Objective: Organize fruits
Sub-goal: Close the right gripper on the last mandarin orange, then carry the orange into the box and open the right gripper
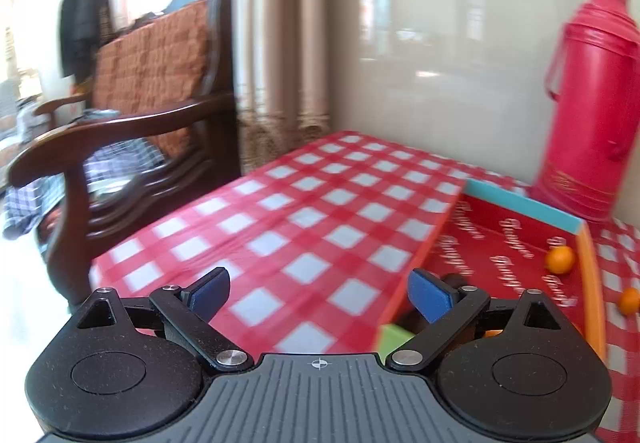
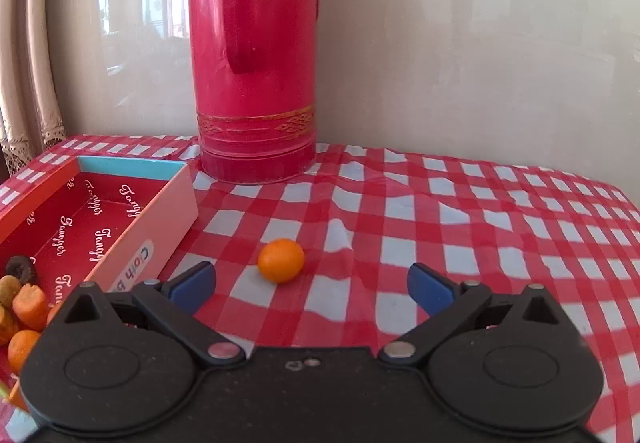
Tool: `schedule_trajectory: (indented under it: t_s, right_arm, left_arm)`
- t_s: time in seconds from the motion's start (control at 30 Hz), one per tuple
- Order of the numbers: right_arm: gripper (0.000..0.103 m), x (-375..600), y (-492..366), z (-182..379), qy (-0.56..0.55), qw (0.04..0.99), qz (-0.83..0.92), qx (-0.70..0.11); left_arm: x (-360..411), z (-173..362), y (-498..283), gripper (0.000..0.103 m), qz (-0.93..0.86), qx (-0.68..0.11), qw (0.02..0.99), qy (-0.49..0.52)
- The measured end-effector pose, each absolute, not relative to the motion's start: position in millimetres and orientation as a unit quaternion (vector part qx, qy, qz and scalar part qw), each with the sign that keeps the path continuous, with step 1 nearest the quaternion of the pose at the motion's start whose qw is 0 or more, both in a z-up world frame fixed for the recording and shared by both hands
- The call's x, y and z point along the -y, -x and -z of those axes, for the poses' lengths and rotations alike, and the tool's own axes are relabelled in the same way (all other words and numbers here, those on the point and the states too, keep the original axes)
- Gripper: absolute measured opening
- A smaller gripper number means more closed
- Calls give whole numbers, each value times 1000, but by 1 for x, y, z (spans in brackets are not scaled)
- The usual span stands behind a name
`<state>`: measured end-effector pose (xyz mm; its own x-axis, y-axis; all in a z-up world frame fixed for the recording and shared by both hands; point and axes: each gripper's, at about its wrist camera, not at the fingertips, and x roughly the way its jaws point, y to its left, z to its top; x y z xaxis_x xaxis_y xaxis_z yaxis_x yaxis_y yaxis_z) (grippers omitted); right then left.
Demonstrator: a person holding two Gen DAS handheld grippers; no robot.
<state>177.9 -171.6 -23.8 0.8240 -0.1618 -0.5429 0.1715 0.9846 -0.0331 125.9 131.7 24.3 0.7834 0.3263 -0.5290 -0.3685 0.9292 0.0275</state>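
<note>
A small orange fruit (image 2: 281, 260) lies on the red checked tablecloth, just ahead of my right gripper (image 2: 312, 285), which is open and empty. A shallow red box (image 2: 120, 211) stands to its left and holds several fruits (image 2: 24, 303) at its near end. In the left wrist view my left gripper (image 1: 318, 293) is open and empty over the cloth beside the box's left wall (image 1: 424, 251). One orange fruit (image 1: 560, 259) lies inside the box; another orange fruit (image 1: 629, 301) lies on the cloth right of it.
A tall red thermos (image 2: 254, 55) stands behind the box against the pale wall; it also shows in the left wrist view (image 1: 588, 99). A dark wooden armchair (image 1: 120, 131) stands off the table's left edge. Curtains (image 1: 280, 43) hang behind.
</note>
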Motion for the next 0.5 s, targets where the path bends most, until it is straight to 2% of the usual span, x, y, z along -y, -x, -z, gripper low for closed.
schedule_trajectory:
  t_s: [0.07,0.13,0.27,0.37,0.47,0.5]
  right_arm:
    - [91,171,-189,26,-3,953,79,-293]
    - [80,172,-199,30,0,949,76,-306]
    - [77,177,-216,38,-6,943,79,-324]
    - [70,178,-225,43,-8,939,80,-334]
    - [46,178,-232,46,-13,937,73,-343]
    - [33,178,-233,47,-14,936,67,-345]
  left_arm:
    - [-142,-21,-124,97,-199,-273,940,49]
    - [-149,-20,-125,97,-204,-273,938,56]
    - [-158,-15,-123,97,-217,-270,936,56]
    - [-164,-13,-122,97,-225,-269,935,53]
    - [-171,-12,-120,97,-233,-270,933,54]
    - [-173,-11,-119,97,-236,-270,932,54]
